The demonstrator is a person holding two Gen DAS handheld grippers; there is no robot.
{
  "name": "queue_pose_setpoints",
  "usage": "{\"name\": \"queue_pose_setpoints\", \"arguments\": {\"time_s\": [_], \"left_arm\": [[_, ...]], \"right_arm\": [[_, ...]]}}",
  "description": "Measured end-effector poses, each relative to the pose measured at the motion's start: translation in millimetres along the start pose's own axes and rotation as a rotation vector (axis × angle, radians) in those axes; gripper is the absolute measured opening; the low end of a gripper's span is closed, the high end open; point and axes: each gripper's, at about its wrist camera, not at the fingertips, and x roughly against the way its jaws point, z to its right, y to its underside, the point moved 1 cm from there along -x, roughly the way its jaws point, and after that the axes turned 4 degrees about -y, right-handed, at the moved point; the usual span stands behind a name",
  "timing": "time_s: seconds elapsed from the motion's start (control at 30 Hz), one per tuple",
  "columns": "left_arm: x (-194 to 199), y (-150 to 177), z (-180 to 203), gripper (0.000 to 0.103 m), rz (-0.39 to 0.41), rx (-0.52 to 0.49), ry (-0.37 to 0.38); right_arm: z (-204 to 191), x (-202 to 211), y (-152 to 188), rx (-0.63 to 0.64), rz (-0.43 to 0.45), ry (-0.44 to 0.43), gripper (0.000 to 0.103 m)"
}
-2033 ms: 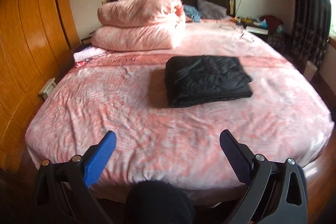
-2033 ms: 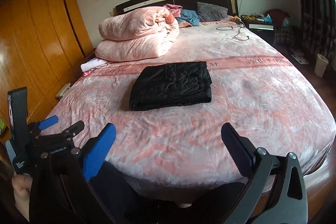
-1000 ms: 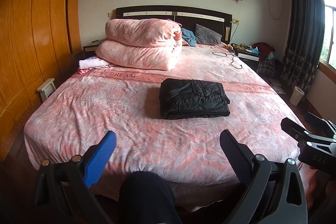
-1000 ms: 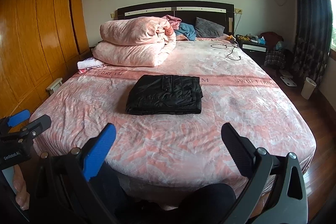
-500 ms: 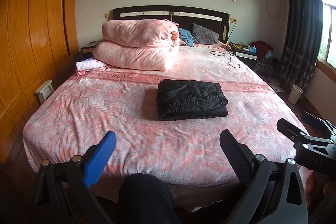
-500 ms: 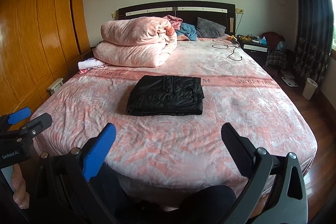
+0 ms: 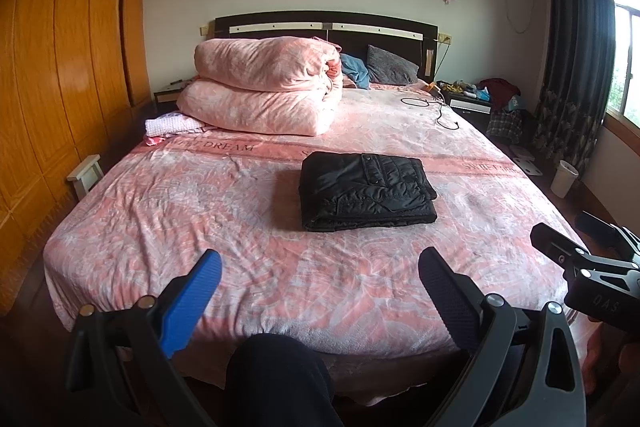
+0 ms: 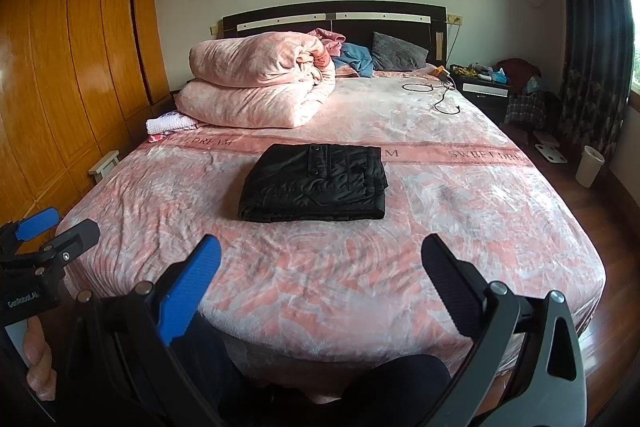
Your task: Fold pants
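Note:
Black quilted pants lie folded in a neat rectangle in the middle of the pink bed; they also show in the right wrist view. My left gripper is open and empty, held back beyond the foot of the bed, well short of the pants. My right gripper is open and empty too, also off the foot of the bed. Each gripper shows at the edge of the other's view: the right one, the left one.
A folded pink duvet is stacked at the head of the bed, with pillows and a black cable. A wooden wardrobe lines the left wall. A nightstand, dark curtains and a white bin stand at right.
Both grippers have pulled back and risen away from the bed, so the pants look farther off. The pants have not moved. Both grippers stay open.

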Motion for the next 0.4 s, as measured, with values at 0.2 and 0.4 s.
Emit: {"name": "queue_pose_setpoints", "arguments": {"time_s": [0.2,0.4], "left_arm": [[-5.9,0.8,-4.5,0.099,-0.021,0.015,0.001],[-6.5,2.2,-5.0,0.099,-0.03,0.014,0.023]], "right_arm": [[-0.8,-0.5,-0.3,0.004,0.003,0.005,0.1],[-1.2,-0.6,-0.3,0.003,0.003,0.005,0.1]]}}
